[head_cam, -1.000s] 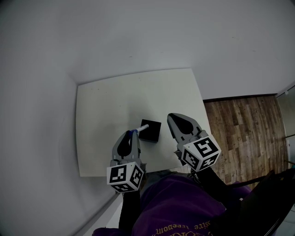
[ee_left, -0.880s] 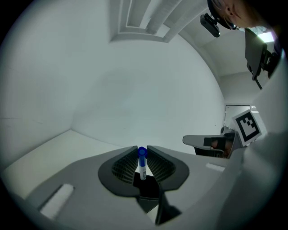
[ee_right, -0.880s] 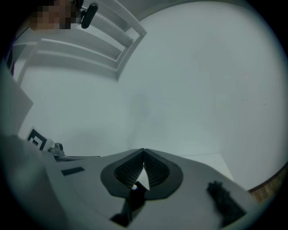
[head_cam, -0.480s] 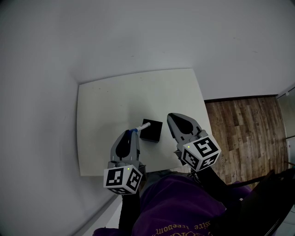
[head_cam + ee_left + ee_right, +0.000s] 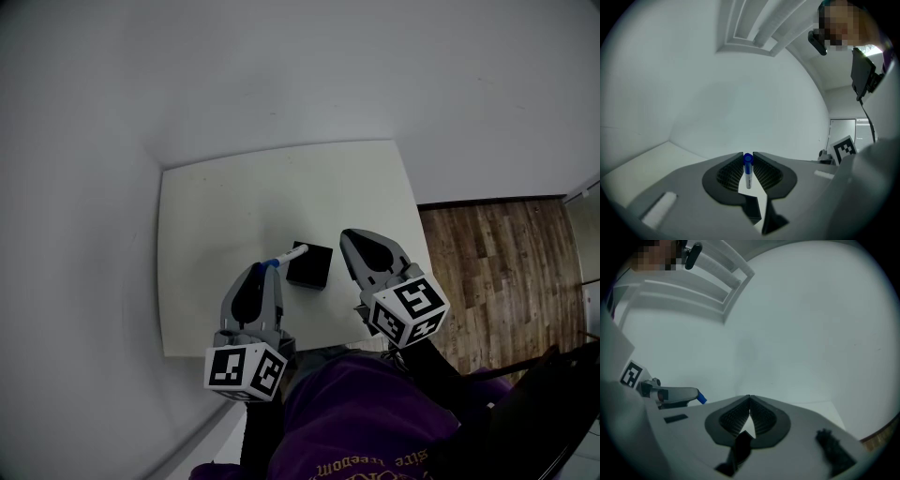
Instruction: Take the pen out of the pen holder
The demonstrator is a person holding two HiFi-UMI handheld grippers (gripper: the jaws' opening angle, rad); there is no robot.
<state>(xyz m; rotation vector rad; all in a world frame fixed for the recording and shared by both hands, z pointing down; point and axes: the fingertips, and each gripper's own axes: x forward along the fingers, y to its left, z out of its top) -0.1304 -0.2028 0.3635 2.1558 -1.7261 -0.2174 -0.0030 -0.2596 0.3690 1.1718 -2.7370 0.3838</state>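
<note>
Left gripper view: the pen (image 5: pixel 748 171) was pinched at its blue end between the left gripper's (image 5: pixel 748 158) jaw tips (white barrel reaching beyond them toward the pen holder (image 5: pixel 308 265)); the right gripper (image 5: pixel 749 398) was closed, empty.

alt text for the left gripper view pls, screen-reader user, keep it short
The left gripper is shut on a pen, whose blue cap sits at the jaw tips with the white barrel running down between the jaws. Behind are a plain white wall, a strip of pale table at lower left, and a marker cube at right.
</note>
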